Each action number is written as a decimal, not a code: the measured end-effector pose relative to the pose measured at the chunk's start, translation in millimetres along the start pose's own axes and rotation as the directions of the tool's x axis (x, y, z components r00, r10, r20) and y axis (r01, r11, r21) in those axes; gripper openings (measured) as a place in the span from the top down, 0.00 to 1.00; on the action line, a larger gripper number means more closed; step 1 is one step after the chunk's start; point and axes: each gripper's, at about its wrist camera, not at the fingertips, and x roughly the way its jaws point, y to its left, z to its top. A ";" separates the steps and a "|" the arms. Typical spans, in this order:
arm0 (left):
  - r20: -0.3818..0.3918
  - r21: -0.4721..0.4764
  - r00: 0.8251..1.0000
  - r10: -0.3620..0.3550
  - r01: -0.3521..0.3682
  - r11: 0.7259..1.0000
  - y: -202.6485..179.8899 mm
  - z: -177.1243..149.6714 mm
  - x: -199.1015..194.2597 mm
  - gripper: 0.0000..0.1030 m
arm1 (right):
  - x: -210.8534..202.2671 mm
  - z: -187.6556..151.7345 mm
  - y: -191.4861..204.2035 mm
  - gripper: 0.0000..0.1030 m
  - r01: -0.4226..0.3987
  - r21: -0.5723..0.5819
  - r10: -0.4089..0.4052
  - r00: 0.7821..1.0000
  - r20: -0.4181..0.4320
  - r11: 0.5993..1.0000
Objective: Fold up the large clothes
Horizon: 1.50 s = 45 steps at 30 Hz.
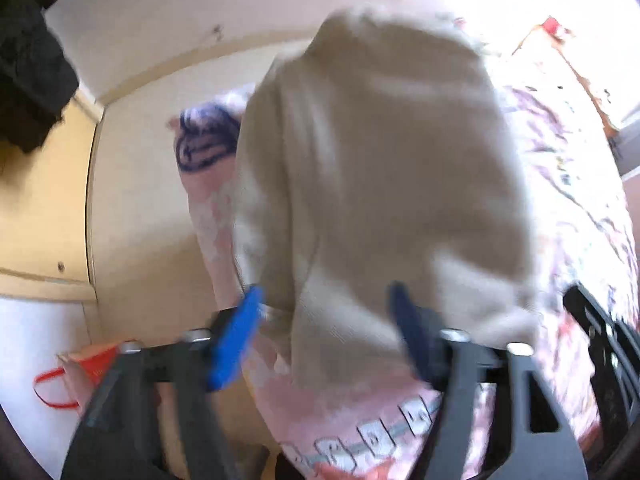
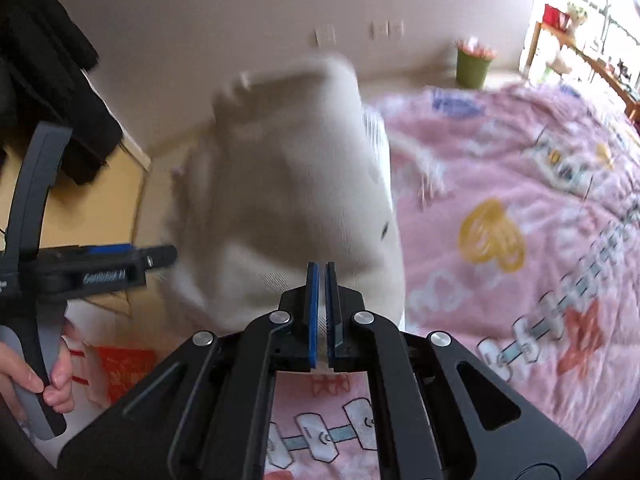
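Observation:
A large cream ribbed garment (image 1: 380,184) hangs lifted above the pink patterned bed cover (image 1: 560,200), blurred by motion. My left gripper (image 1: 326,320) is open, its blue fingers wide apart on either side of the garment's lower edge, not gripping it. In the right wrist view my right gripper (image 2: 322,276) is shut on the bottom edge of the same garment (image 2: 296,184), cloth pinched between the blue pads. The left gripper (image 2: 120,268) shows at the left of that view, held by a hand (image 2: 24,376). The bed cover (image 2: 520,220) lies to the right.
A wooden cabinet (image 1: 44,208) with dark clothes (image 1: 28,60) stands on the left. A red-handled bag (image 1: 76,376) sits on the floor by the bed. A green bin (image 2: 474,66) stands by the far wall, with a bright window (image 2: 584,12) to the right.

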 end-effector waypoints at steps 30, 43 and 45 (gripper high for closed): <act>0.265 0.083 0.962 0.066 -0.091 0.992 -31.4 -71.0 -340.7 0.08 | -302.9 45.7 62.7 0.06 0.012 0.031 -0.017 0.987 0.161 0.999; 0.285 0.106 0.957 0.052 -0.085 0.991 -35.8 -82.5 -353.1 0.08 | -334.4 36.3 87.3 0.06 0.062 0.027 -0.066 0.977 0.204 0.998; 0.293 0.109 0.954 0.065 -0.101 0.989 -37.3 -81.7 -356.8 0.08 | -341.2 34.5 88.2 0.06 0.065 0.044 -0.073 0.973 0.217 0.997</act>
